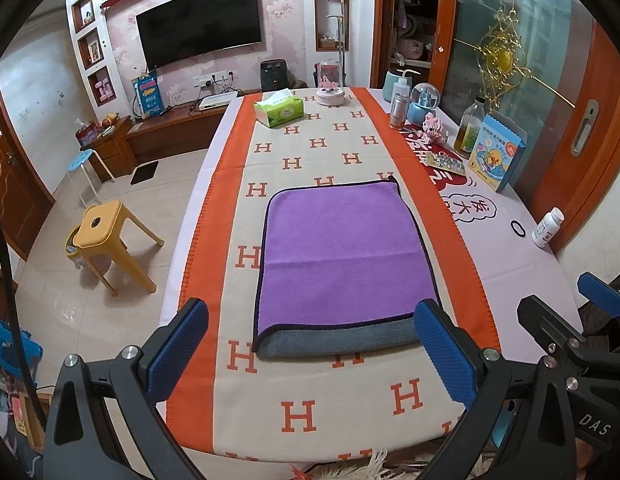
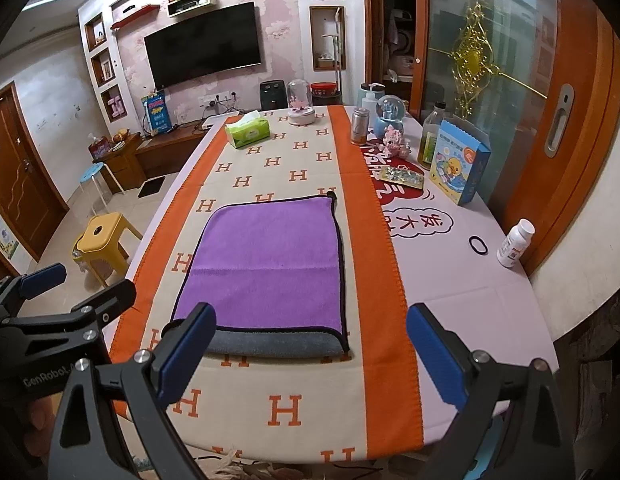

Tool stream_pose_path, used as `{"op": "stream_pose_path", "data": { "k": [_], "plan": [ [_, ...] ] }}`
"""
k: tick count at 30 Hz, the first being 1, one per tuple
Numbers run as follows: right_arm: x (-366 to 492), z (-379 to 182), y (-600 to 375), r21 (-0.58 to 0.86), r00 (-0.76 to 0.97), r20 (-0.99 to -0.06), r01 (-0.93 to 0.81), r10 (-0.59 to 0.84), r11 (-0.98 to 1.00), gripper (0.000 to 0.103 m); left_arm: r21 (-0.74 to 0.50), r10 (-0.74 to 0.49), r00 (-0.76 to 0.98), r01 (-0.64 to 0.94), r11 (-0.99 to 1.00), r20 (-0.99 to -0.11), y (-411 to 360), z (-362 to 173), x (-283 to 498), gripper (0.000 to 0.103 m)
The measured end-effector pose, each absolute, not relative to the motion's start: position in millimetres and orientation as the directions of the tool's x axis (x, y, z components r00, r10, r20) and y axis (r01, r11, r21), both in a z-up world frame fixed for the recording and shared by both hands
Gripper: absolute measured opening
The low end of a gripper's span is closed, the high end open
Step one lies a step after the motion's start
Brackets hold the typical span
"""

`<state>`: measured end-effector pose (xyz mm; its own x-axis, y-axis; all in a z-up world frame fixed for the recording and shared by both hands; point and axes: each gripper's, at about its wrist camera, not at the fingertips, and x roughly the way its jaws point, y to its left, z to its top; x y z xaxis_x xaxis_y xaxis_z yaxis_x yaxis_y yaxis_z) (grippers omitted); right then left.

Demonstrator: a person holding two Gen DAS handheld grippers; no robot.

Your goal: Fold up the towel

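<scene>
A purple towel [image 1: 342, 256] with a dark hem lies flat on the orange and beige H-patterned cloth [image 1: 310, 152], folded over so its grey underside shows along the near edge. It also shows in the right wrist view [image 2: 266, 264]. My left gripper [image 1: 310, 352] is open and empty, held above the near edge of the towel. My right gripper [image 2: 310, 356] is open and empty, just near of the towel's near edge. The right gripper also shows at the right edge of the left wrist view [image 1: 562, 312], and the left gripper at the left edge of the right wrist view [image 2: 70, 280].
A green tissue box [image 1: 278, 110] and a glass dome ornament [image 1: 330, 84] stand at the far end. Bottles, a snow globe, a blue carton [image 1: 496, 154], a white pill bottle [image 1: 547, 227] and a black hair tie [image 1: 518, 228] line the right side. A yellow stool [image 1: 110, 236] stands on the floor at left.
</scene>
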<state>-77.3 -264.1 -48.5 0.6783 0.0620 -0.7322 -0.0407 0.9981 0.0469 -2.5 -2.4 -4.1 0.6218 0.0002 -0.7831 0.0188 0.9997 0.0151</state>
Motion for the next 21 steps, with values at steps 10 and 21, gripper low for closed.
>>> {"op": "stream_pose_path", "data": {
  "k": [10,21],
  "plan": [
    [-82,-42,-260,0.028,0.685,-0.728,-0.004,0.023,1.000,0.096,-0.009,-0.037,0.623,0.048,0.999,-0.781,10,-6,2,0.102],
    [-86,-36,-256,0.013,0.691,-0.723,0.013,0.000,1.000,0.096,-0.011,-0.043,0.630,0.055,0.998,-0.776,17,-3,-2,0.102]
  ]
}}
